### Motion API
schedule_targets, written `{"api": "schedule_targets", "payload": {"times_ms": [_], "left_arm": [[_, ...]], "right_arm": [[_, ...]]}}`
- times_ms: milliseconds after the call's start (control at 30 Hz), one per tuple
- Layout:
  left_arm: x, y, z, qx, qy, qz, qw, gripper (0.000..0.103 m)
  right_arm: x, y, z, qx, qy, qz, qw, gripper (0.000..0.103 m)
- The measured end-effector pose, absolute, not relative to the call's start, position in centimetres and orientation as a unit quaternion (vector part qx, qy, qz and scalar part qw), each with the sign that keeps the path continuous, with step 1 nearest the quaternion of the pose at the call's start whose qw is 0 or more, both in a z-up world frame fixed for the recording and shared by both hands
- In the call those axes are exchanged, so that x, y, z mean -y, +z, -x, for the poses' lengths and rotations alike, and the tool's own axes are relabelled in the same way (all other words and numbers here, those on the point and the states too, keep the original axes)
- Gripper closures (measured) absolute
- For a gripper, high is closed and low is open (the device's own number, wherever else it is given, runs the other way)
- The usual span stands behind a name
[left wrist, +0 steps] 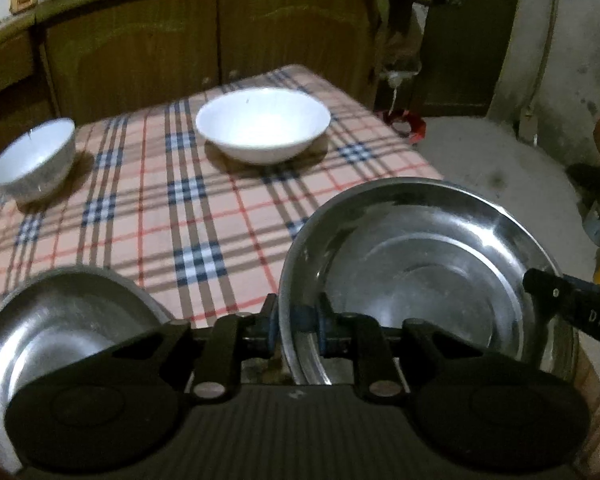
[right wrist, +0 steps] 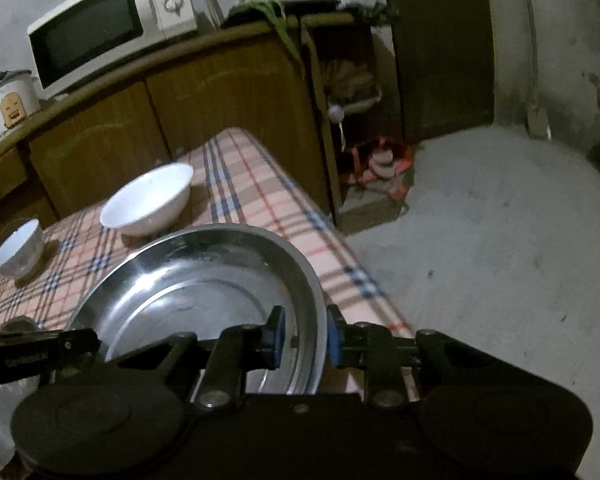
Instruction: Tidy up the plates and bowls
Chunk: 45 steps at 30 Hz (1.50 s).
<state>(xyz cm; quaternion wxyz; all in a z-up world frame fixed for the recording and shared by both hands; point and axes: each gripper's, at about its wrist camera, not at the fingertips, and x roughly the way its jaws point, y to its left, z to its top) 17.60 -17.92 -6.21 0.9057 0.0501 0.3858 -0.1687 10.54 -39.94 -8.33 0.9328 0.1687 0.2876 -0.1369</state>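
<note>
A wide steel plate sits near the right front corner of the checked tablecloth. My left gripper is shut on its left rim, one blue pad inside and one outside. My right gripper is shut on the opposite rim of the same steel plate. A second steel dish lies at the front left, beside the left gripper. Farther back stand a large white bowl and a small white bowl, both upright and apart.
The table's right edge drops to a bare concrete floor. Wooden cabinets run behind the table, with a microwave and a rice cooker on top. A red bundle lies on the floor by the cabinet.
</note>
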Motion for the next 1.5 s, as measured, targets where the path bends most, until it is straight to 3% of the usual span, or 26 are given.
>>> {"api": "schedule_targets", "payload": {"times_ms": [867, 1500], "left_arm": [[13.2, 1.8, -11.7, -0.305, -0.139, -0.046, 0.941, 0.084], [7.3, 3.2, -9.7, -0.289, -0.085, -0.043, 0.953, 0.083]], "right_arm": [[34.7, 1.3, -6.6, -0.211, -0.11, -0.123, 0.963, 0.074], [27.9, 2.9, -6.9, -0.205, -0.059, -0.098, 0.972, 0.074]]}}
